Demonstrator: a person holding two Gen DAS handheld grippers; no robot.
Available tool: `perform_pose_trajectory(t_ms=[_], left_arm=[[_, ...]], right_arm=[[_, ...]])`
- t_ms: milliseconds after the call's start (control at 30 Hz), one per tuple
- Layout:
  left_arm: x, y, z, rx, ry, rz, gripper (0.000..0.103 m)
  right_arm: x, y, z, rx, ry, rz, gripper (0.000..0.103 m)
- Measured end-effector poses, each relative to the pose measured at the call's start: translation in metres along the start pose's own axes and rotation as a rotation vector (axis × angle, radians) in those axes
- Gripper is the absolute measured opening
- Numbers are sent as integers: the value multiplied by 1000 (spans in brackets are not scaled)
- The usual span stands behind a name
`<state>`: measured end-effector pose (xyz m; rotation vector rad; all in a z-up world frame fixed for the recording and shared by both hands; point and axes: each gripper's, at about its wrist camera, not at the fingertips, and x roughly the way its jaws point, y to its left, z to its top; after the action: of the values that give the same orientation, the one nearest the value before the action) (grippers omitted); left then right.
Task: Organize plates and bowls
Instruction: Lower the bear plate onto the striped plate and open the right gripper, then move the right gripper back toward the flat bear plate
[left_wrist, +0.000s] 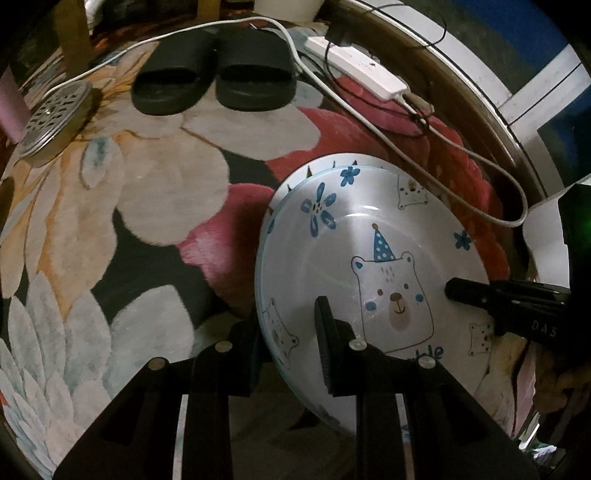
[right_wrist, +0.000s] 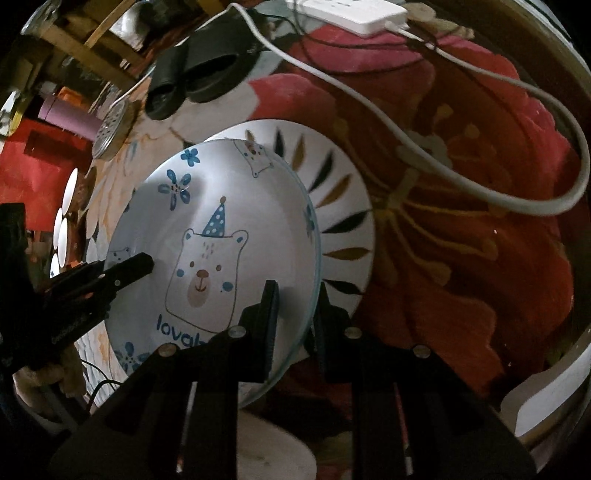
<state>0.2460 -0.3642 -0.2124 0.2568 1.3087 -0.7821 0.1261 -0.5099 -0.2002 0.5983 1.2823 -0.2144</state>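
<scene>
Gripping the bear plate (left_wrist: 369, 240) at opposite rims, left gripper (left_wrist: 291, 347) and right gripper (right_wrist: 295, 325) both clamped, plate above a leaf-patterned plate (right_wrist: 343, 192) on floral carpet (left_wrist: 129, 221), black slippers (left_wrist: 214, 70), power strip (left_wrist: 358, 66), white cable (right_wrist: 480, 177) and perforated metal lid (left_wrist: 55, 118) beyond it.

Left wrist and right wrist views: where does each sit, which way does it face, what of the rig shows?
Left wrist: sits behind the left gripper, looking down at the bear plate on the floral rug; its fingers straddle the plate's left rim, and the right gripper enters from the right.
Right wrist: behind the right gripper, straddling the plate's right rim; the left gripper enters from the left.
Shared: the bear plate, leaf-pattern plate, black slippers, white power strip.
</scene>
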Motion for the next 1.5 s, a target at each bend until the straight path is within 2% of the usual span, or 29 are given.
perform_pose_trajectory(t_ms=[200,267,333,500,633,667,733,767,800,833,900,933,1000,1067,1100,1133,1267,1500], left_arm=[[3,-6,3,28,0,40,25],[6,-10,4,48,4,82,25],[12,-8,5,43,38,104,25],[13,-12,1,62,32,123,25],[7,-7,1,31,15,84,28],[5,-6,1,26,12,78,33],[1,-2,1,12,5,61,55],[-2,0,1,2,-4,54,74],[-4,2,1,-5,-13,52,85],[-7,4,2,-11,-25,50,88],[-11,9,2,-25,-32,49,101],[-13,11,1,-33,-42,56,102],[-17,16,1,-43,-58,80,102],[-22,22,-1,-56,-74,105,102],[-24,25,-2,-60,-79,115,102],[-25,28,-2,-64,-82,121,102],[-30,43,-7,-94,-84,134,102],[-37,64,-18,-129,-83,155,102]], right_arm=[[3,-10,-1,21,13,7,19],[4,-11,0,23,12,11,19],[7,-11,1,21,15,7,19],[10,-16,3,43,7,-7,19],[10,-18,3,46,7,-13,21],[10,-16,3,37,6,-21,21],[8,-9,3,12,-7,-62,22],[9,-7,4,3,-5,-83,23],[9,-5,5,-3,6,-89,25],[9,-6,6,2,17,-82,27],[6,-7,7,22,21,-82,27],[3,-7,7,24,13,-87,28],[-4,-2,5,18,-19,-113,47],[-15,5,4,4,-60,-132,88],[-21,11,4,-13,-83,-147,98],[-24,15,5,-26,-101,-153,103],[-28,38,12,-99,-149,-160,103],[-15,67,13,-129,-109,-110,103]])
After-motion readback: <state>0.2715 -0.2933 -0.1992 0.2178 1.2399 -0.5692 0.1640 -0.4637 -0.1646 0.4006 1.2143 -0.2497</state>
